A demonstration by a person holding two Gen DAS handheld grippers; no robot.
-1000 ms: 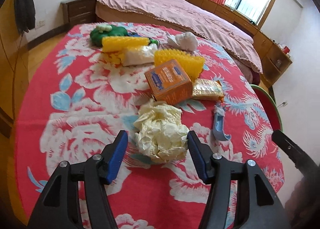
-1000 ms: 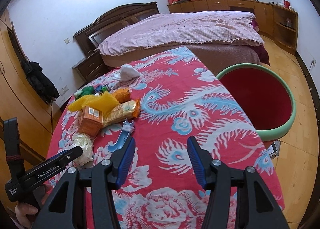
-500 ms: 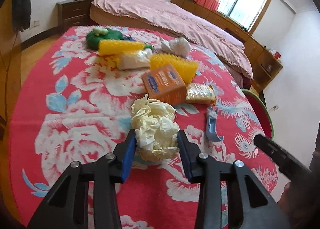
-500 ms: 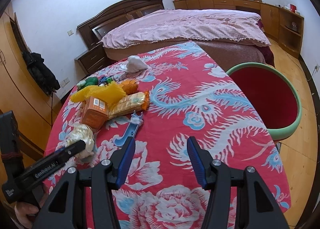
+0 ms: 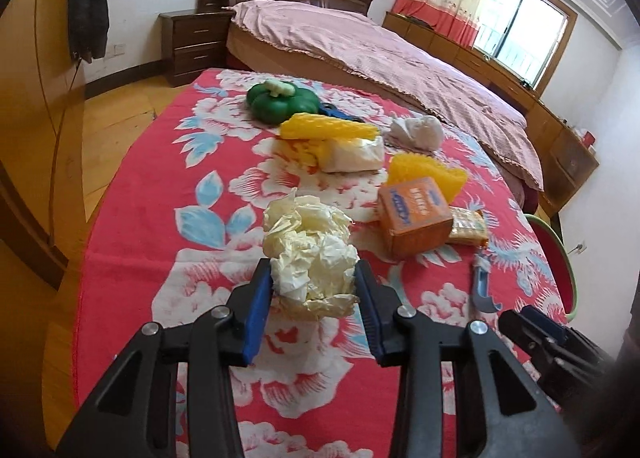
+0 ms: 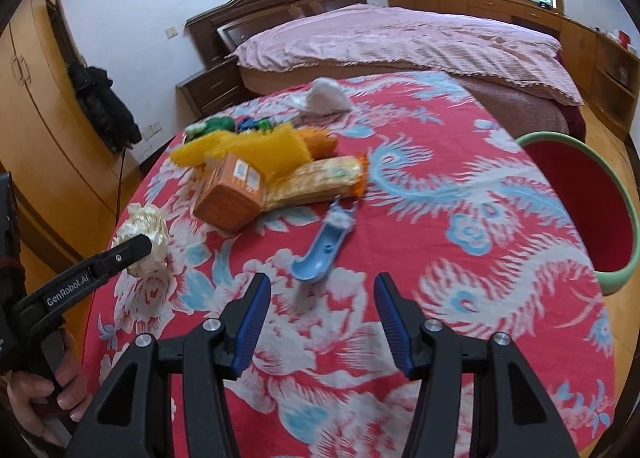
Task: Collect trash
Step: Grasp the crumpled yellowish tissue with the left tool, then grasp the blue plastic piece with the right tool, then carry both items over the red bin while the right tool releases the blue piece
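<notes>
A crumpled cream paper ball point(image 5: 310, 254) is pinched between the blue pads of my left gripper point(image 5: 315, 282), just above the red flowered tablecloth point(image 5: 132, 218); the right wrist view shows the same paper ball point(image 6: 145, 236) at the left table edge with the left gripper point(image 6: 134, 252) on it. My right gripper point(image 6: 320, 294) stands open over the cloth, with a blue plastic piece point(image 6: 326, 248) lying just beyond its fingertips. An orange box point(image 6: 232, 194) and a yellow snack wrapper point(image 6: 320, 180) lie further back.
Behind the box lie yellow spiky foam pieces point(image 5: 328, 128), a green pumpkin-shaped toy point(image 5: 276, 100), a white wrapped pack point(image 5: 352, 152) and a white wad point(image 6: 324, 98). A red basin with a green rim point(image 6: 608, 282) stands off the table's right edge. A bed point(image 6: 400, 42) is beyond.
The left jaws closed onto the paper ball, which now sits lifted between the pads. The right gripper moved toward the blue plastic piece, its jaws unchanged.
</notes>
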